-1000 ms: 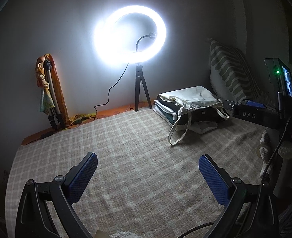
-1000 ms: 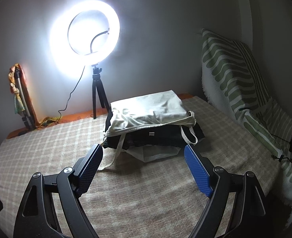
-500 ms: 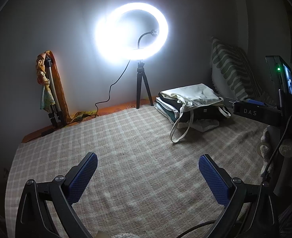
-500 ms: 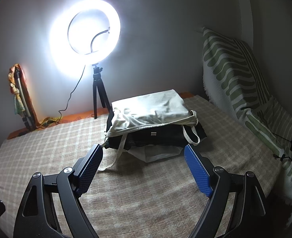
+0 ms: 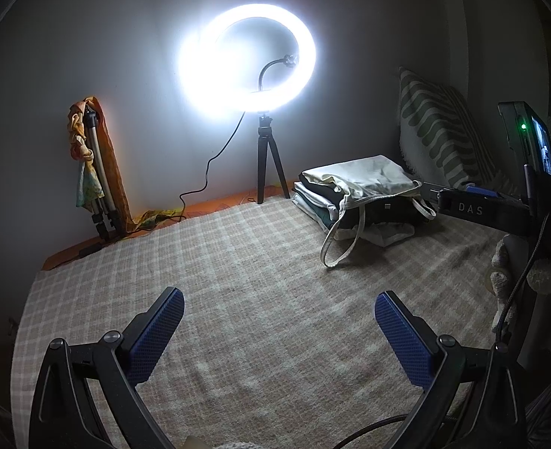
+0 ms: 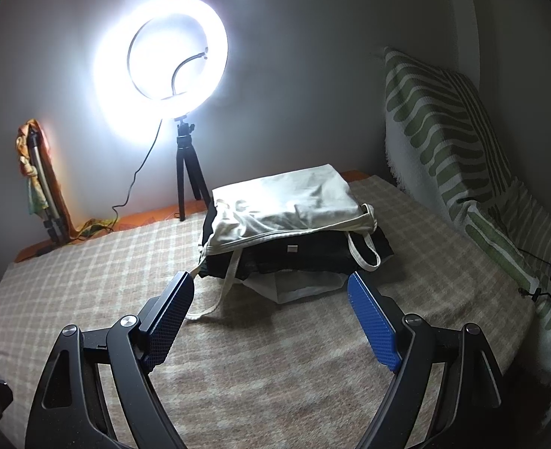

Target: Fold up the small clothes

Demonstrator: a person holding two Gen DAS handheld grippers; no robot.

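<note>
A stack of folded clothes (image 6: 294, 247) sits on the checked bed cover (image 6: 88, 280), a cream garment with loose straps on top, dark pieces beneath and a white one at the bottom. My right gripper (image 6: 271, 284) hovers just short of the stack's near edge, open, nothing between its blue pads. In the left wrist view the same stack (image 5: 365, 194) lies far right. My left gripper (image 5: 279, 299) stands open over bare cover. The right gripper's body (image 5: 481, 211) shows at that view's right edge.
A lit ring light on a small black tripod (image 5: 264, 164) stands at the far wall. A folded tripod draped in orange cloth (image 5: 92, 164) leans at the left. A green-striped pillow (image 6: 443, 131) props against the right wall, with a cable beside it.
</note>
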